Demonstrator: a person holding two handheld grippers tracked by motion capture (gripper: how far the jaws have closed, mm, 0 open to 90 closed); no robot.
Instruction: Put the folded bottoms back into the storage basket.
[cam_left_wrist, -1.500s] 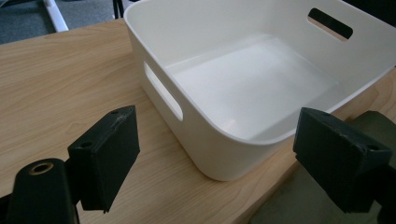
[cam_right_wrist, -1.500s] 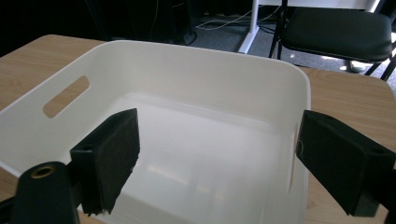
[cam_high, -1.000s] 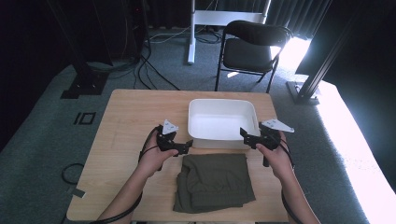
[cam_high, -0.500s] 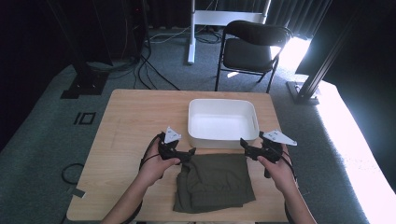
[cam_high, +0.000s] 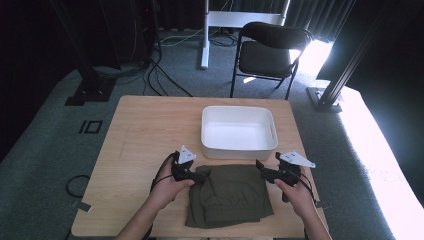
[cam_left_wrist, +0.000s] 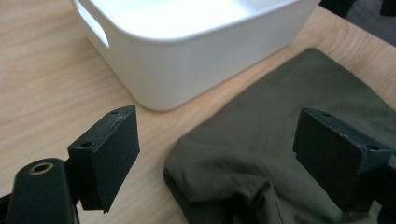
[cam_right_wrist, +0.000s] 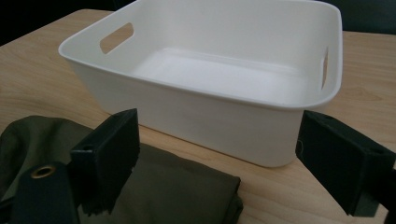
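Folded olive-green cloth (cam_high: 229, 195) lies at the table's (cam_high: 140, 130) near edge, just near of the empty white plastic bin (cam_high: 239, 131); matte fabric, soft creases, left edge bunched. Left gripper (cam_high: 192, 178) at its far-left corner, jaws spread wide, nothing clamped. Right gripper (cam_high: 261, 172) at the far-right corner, jaws also wide, gripping nothing.

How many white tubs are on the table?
1. The white tub sits empty on the table, just beyond the folded green cloth, between the two grippers' far ends.
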